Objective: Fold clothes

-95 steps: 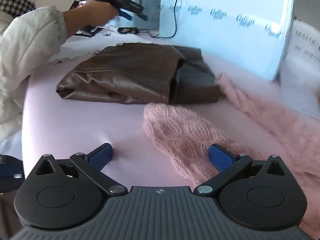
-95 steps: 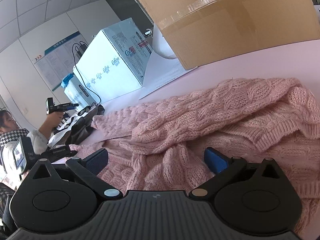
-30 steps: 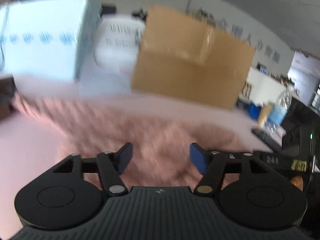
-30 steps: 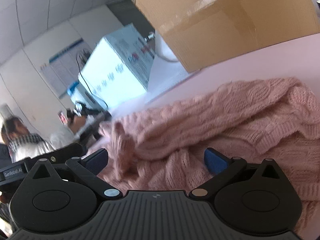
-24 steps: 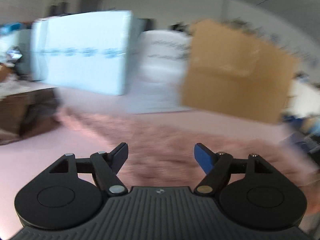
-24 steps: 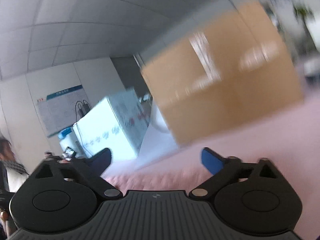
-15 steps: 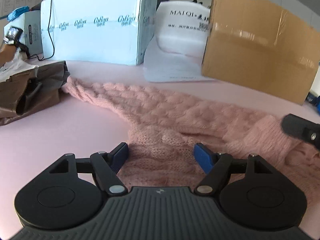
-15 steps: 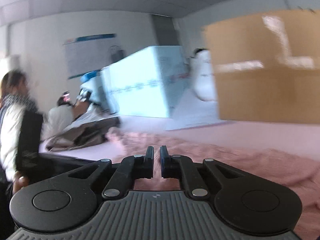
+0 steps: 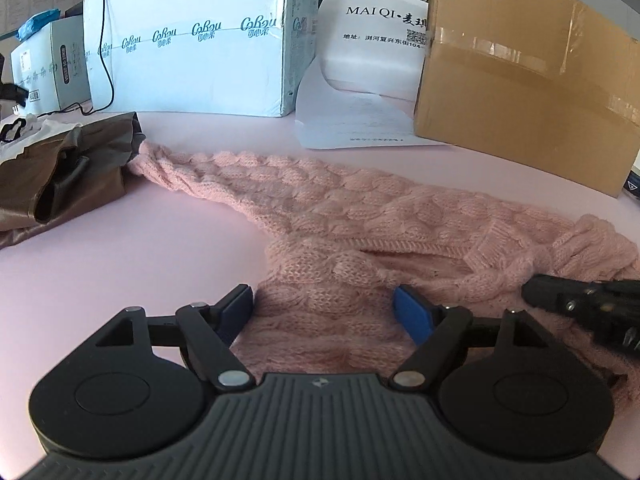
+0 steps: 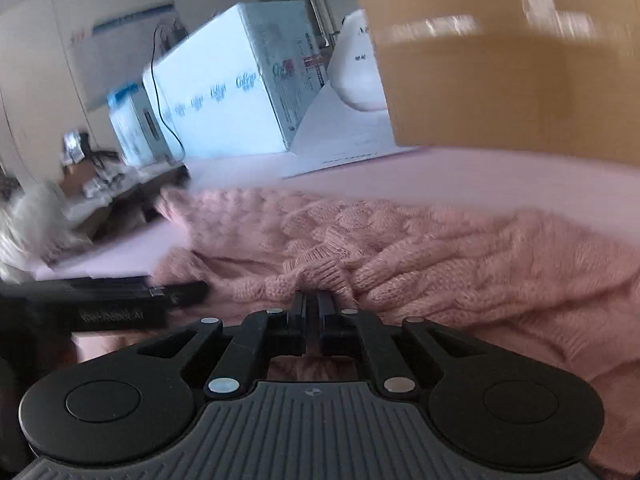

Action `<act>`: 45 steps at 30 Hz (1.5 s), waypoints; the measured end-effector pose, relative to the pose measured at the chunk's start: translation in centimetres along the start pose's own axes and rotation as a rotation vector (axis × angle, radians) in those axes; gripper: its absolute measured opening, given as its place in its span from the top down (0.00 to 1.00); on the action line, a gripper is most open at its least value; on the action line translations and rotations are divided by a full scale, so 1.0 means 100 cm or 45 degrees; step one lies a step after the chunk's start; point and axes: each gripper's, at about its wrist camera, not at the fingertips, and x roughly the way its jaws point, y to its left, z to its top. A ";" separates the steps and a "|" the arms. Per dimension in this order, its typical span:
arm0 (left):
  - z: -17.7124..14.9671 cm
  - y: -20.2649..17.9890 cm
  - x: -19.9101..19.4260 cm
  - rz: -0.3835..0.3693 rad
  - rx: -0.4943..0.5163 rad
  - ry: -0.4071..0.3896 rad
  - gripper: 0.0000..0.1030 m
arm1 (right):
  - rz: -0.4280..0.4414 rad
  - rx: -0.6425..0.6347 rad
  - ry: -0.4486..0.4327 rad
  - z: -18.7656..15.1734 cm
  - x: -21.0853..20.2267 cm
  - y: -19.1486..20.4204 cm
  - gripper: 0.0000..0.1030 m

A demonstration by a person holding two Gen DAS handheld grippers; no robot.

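Note:
A pink cable-knit sweater [image 9: 360, 216] lies spread across the pink tabletop [image 9: 140, 248], one sleeve reaching left toward a folded brown garment [image 9: 64, 176]. My left gripper [image 9: 324, 300] hovers low over the sweater's near edge. Its jaws are opening, knit lies beneath the blue pads [image 9: 412, 312], and nothing is pinched. My right gripper [image 10: 314, 300] is shut, its tips resting against a ribbed edge of the sweater [image 10: 440, 264] with no cloth seen clamped. It also shows at the right of the left wrist view as a black tip [image 9: 580, 304].
Behind the sweater stand a light-blue carton [image 9: 200, 40], a white bag with paper [image 9: 372, 80] and a brown cardboard box [image 9: 520, 80]. A smaller blue box [image 9: 44, 64] and cable sit far left. Another person's white sleeve [image 10: 28, 224] shows blurred at left.
Both grippers swung back down onto the sweater. The right gripper's jaws went from wide open to shut in the air, then came against the knit. The left jaws stand slightly wider.

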 end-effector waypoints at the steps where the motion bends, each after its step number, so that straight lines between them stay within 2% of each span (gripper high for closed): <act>1: 0.001 0.001 0.000 0.006 -0.005 -0.002 0.24 | -0.008 -0.017 -0.001 -0.001 0.000 0.003 0.96; 2: 0.002 0.004 -0.002 0.029 -0.022 -0.020 0.24 | -0.016 -0.035 -0.002 -0.001 0.000 0.006 0.96; 5: 0.006 0.022 -0.016 0.168 -0.086 -0.172 0.25 | -0.008 -0.026 0.002 -0.003 0.003 0.003 0.96; 9: 0.026 0.057 -0.023 0.275 -0.198 -0.253 0.21 | 0.043 0.032 0.008 -0.002 0.000 -0.008 0.93; 10: 0.034 0.069 -0.020 0.259 -0.264 -0.229 0.21 | 0.050 0.038 0.008 -0.001 0.001 -0.009 0.93; 13: 0.061 0.107 0.006 0.137 -0.513 -0.058 0.20 | 0.057 0.037 0.008 0.000 0.003 -0.006 0.91; 15: 0.079 0.124 0.031 0.131 -0.608 0.029 0.20 | 0.071 0.039 0.009 0.000 0.001 -0.006 0.88; 18: 0.099 0.145 0.067 0.118 -0.704 0.123 0.20 | 0.116 0.034 0.010 0.000 0.001 -0.006 0.75; 20: 0.103 0.156 0.091 0.097 -0.763 0.183 0.20 | 0.143 0.018 0.012 0.000 0.000 -0.005 0.63; 23: 0.108 0.155 0.103 0.091 -0.702 0.133 0.19 | 0.151 -0.019 0.014 0.000 0.000 0.000 0.58; 25: 0.111 0.152 0.112 0.077 -0.617 0.115 0.23 | 0.159 -0.025 0.015 0.000 0.000 0.000 0.56; 27: 0.112 0.150 0.115 0.113 -0.581 0.083 0.43 | 0.168 -0.021 0.015 0.000 -0.001 0.000 0.54; 28: 0.111 0.150 0.116 0.145 -0.576 0.068 0.49 | 0.173 -0.020 0.015 0.000 -0.001 -0.001 0.53; 30: 0.109 0.153 0.116 0.189 -0.589 0.055 0.77 | 0.180 -0.020 0.015 0.000 -0.001 0.000 0.52; 32: 0.106 0.159 0.114 0.205 -0.616 0.049 0.85 | 0.183 -0.022 0.015 0.000 -0.002 0.000 0.50; 35: 0.104 0.167 0.114 0.180 -0.661 0.045 0.90 | 0.189 -0.025 0.016 0.000 -0.002 0.000 0.48; 38: 0.108 0.166 0.115 0.179 -0.639 0.048 0.92 | 0.196 -0.025 0.017 0.000 -0.001 0.000 0.47; 41: 0.113 0.158 0.113 0.183 -0.586 0.029 0.93 | 0.198 -0.025 0.017 0.000 -0.001 0.000 0.47; 45: 0.124 0.129 0.090 0.163 -0.429 -0.095 0.93 | 0.207 -0.020 0.016 0.000 -0.001 0.000 0.45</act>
